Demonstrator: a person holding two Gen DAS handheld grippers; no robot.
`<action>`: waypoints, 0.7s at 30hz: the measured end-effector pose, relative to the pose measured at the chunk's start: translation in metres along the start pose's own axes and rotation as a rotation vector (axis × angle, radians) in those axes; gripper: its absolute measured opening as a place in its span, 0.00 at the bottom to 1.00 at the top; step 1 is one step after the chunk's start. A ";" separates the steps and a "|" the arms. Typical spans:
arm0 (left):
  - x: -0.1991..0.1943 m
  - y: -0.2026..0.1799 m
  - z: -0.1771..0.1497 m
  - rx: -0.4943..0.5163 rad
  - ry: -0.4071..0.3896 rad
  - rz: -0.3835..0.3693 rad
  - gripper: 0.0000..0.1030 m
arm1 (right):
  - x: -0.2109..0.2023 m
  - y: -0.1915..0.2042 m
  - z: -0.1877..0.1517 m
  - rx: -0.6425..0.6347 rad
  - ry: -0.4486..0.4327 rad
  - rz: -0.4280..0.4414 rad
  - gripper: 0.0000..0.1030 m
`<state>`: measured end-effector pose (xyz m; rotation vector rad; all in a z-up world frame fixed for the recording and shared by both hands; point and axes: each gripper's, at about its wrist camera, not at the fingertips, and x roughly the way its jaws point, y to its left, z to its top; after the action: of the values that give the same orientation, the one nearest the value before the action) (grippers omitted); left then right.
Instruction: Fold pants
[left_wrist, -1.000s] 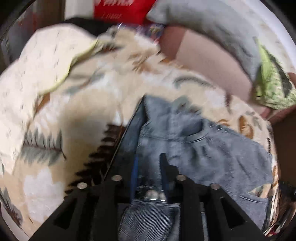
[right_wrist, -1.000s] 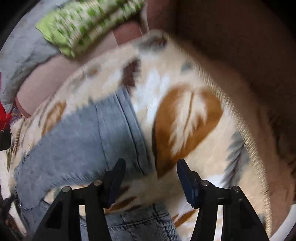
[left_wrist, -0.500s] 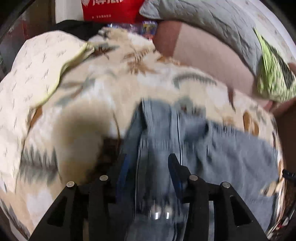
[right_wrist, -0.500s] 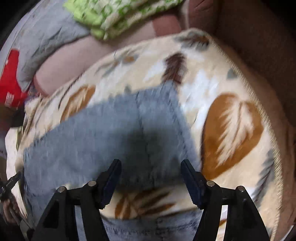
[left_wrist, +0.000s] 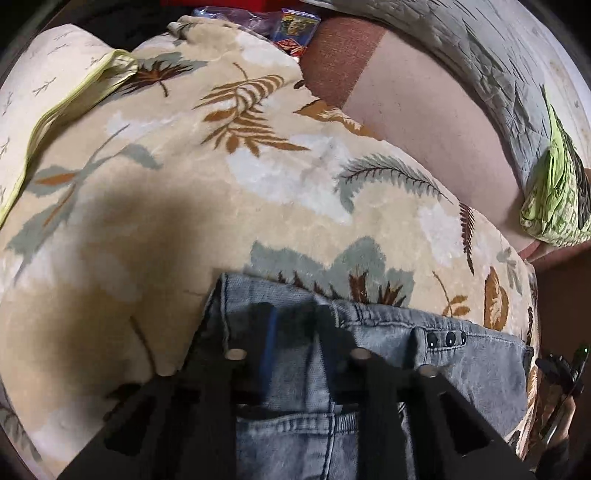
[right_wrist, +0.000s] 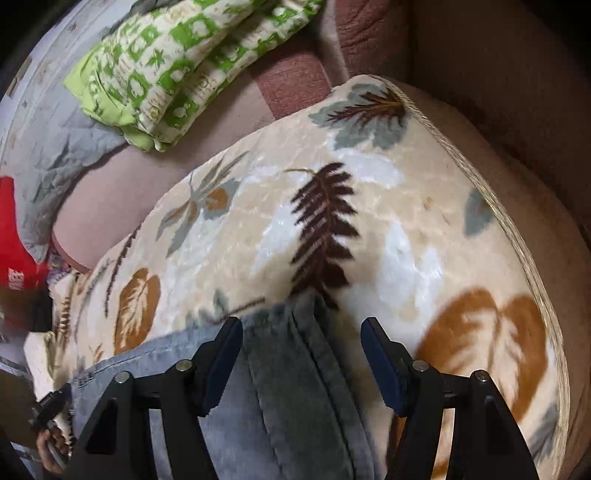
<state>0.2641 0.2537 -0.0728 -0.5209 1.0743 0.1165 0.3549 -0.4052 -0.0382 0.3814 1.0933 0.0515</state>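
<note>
We have one pair of faded blue denim jeans (left_wrist: 369, 350) lying on one cream plush blanket with leaf prints (left_wrist: 229, 192), and it fills the lower middle of both views; the blanket gives a soft, flat place for folding, so we think the pants are spread there for that reason. In the left wrist view our left gripper (left_wrist: 291, 328) stands at the bottom centre with its two black fingers narrowly apart over the waistband edge. Its jaws have just been closing and denim is between them, but we cannot tell for sure that the pads already press on the cloth. We judge that this narrow grip is meant to take the waistband corner, to carry it over for a fold. On the waistband, right of the fingers, we count three dark round snaps (left_wrist: 446, 338) in a row. In the right wrist view our right gripper (right_wrist: 301, 354) is at the bottom centre, its two blue-padded fingers wide apart, holding nothing. The thick seam of the jeans lies between them without touching either pad. At the upper left of this view lies one green and white patterned cloth (right_wrist: 177, 62) on a grey quilt (right_wrist: 62, 147), well apart from the jeans.
</note>
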 end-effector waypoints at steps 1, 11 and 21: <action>0.002 0.000 0.002 0.000 0.001 0.003 0.16 | 0.007 0.003 0.003 -0.013 0.011 -0.003 0.68; 0.000 -0.012 0.012 0.021 -0.025 -0.006 0.00 | 0.021 0.031 0.001 -0.125 0.014 -0.092 0.15; -0.090 -0.014 0.006 0.028 -0.122 -0.116 0.00 | -0.072 0.046 -0.016 -0.125 -0.130 0.015 0.16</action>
<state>0.2302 0.2580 0.0117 -0.5430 0.9239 0.0306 0.3142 -0.3747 0.0324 0.2769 0.9537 0.1059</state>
